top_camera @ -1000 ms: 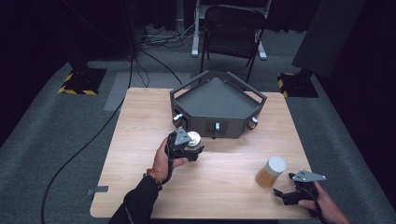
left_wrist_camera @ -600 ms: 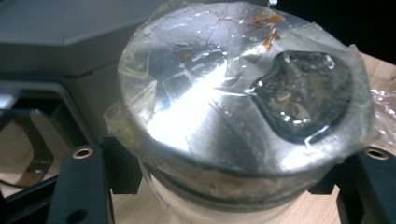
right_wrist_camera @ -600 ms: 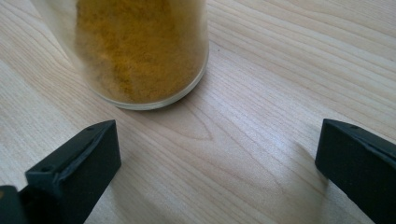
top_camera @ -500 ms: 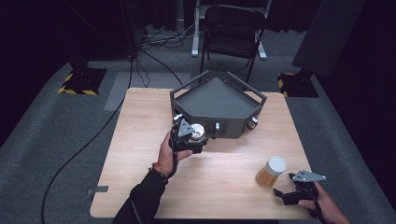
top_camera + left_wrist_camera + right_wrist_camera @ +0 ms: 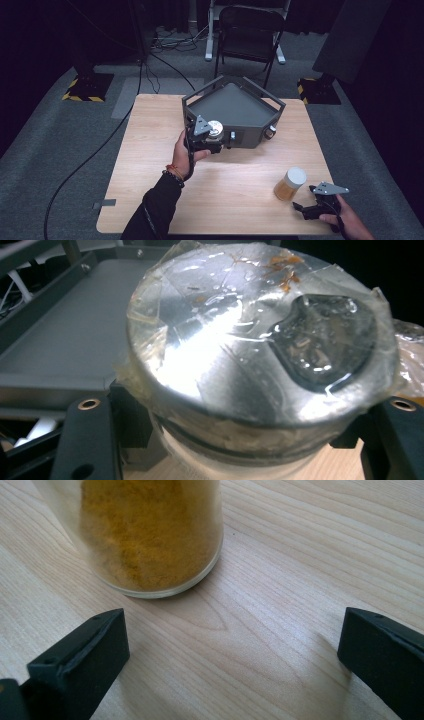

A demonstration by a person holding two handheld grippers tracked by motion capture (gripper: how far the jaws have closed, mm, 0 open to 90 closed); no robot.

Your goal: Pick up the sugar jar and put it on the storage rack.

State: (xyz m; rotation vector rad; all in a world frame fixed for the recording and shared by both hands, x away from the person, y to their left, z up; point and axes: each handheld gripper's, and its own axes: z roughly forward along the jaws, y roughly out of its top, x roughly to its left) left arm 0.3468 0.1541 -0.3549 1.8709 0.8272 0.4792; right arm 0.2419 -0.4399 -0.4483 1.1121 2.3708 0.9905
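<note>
- At the tray's (image 5: 197,100) front wall, we hold the left gripper (image 5: 206,136), jaws clamped on a taped-lid jar (image 5: 260,355); the tray floor lies just ahead.
- Beside the spice jar (image 5: 289,183), our right gripper (image 5: 315,207) rests with jaws apart.

A light wooden worktop (image 5: 150,165) stands on grey carpet (image 5: 45,150). At twelve o'clock sits a black folding chair (image 5: 250,30); black-and-yellow striped stand bases (image 5: 85,87) flank at ten and two. Surroundings are dark.
</note>
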